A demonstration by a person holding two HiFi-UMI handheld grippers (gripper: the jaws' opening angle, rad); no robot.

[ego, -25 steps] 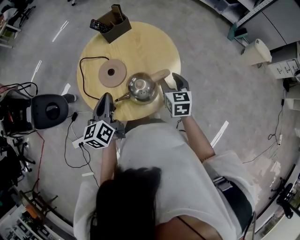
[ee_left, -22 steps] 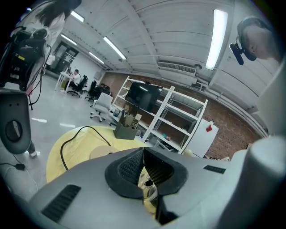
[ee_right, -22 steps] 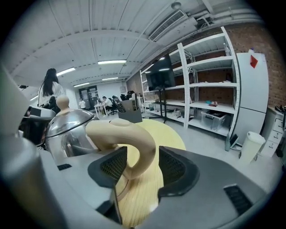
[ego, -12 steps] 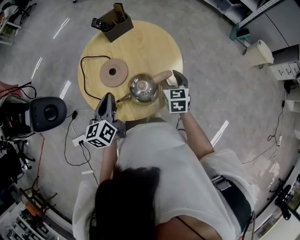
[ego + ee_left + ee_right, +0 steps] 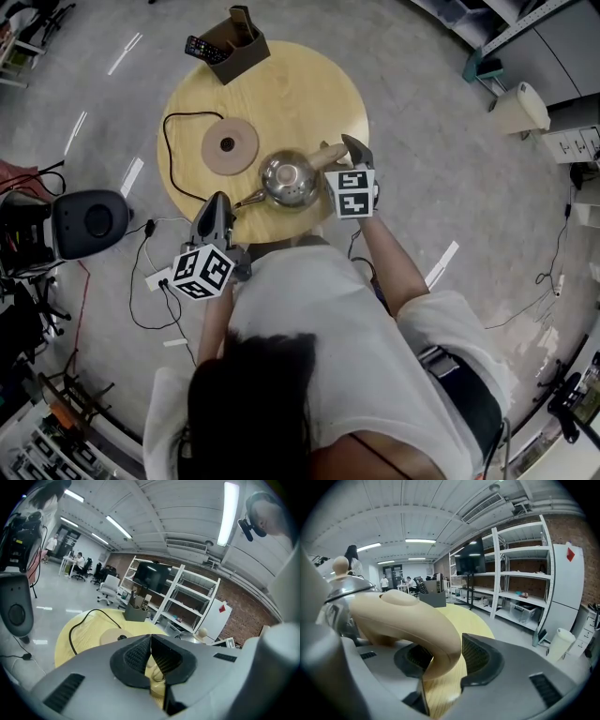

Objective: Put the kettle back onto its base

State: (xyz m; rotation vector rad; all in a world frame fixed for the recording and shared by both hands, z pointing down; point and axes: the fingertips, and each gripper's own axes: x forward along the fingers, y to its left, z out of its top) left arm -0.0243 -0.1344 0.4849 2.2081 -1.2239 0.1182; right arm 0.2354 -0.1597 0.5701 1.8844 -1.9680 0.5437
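Beige plastic fills most of the gap in the right gripper: the curved kettle handle dips down between the two ribbed pads. The jaws stand wide apart and have just been closing in on it. The right-hand pad sits just beside the handle's edge, and the other pad is partly hidden behind the handle; no firm clamp shows yet. Past the handle, the same view catches the polished steel kettle body and its round lid knob.

From the head view, the right gripper reaches in from the table's near right edge to the handle. The kettle stands upright on the round wooden table, spout pointing toward the left gripper. It is not on its base. That flat tan disc with a dark centre lies just beside the kettle, up and to the left in this view, with a black cord looping off it toward the table edge.

The left gripper has its jaws pressed together with nothing between them. It hangs at the table's near left edge, its tips close to the spout but not touching it.

At the far rim sits a dark organiser box with a remote control lying at its left side.
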